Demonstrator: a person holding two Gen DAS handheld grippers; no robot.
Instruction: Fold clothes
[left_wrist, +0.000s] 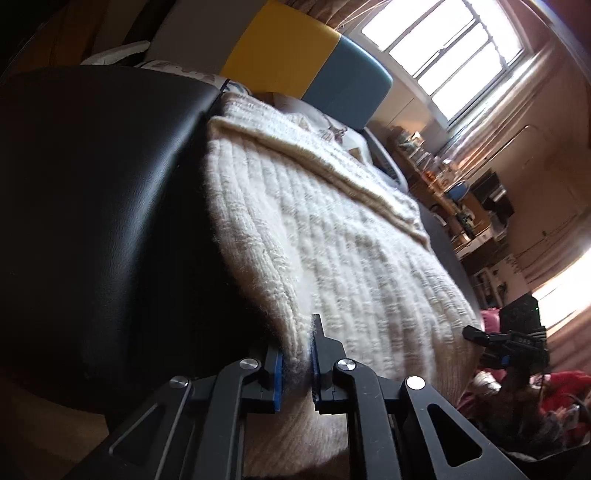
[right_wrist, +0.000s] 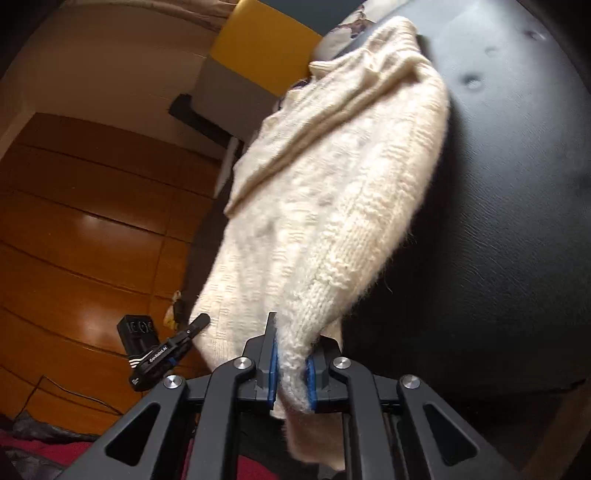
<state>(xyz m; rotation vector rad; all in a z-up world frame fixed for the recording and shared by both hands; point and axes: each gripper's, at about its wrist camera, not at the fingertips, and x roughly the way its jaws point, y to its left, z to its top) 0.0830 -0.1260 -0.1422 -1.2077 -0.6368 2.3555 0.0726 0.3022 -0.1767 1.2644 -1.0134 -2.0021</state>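
1. Cream knitted sweater (left_wrist: 332, 221) is draped over a black padded seat (left_wrist: 92, 203).
2. Its near edge is pinched by the left gripper (left_wrist: 297, 365).
3. Another edge, possibly a hem corner, is clamped by the right gripper (right_wrist: 291, 373).

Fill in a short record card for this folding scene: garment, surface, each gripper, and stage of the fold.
garment: cream cable-knit wool sweater, sleeve folded across its body
surface: black leather-look padded seat, the sweater draped over its near edge
left gripper: shut on one near corner of the sweater
right gripper: shut on the other near corner
surroundings: glossy brown wooden floor; yellow and blue padded headboard; bright barred window
stage: hem held at both corners, not yet folded over
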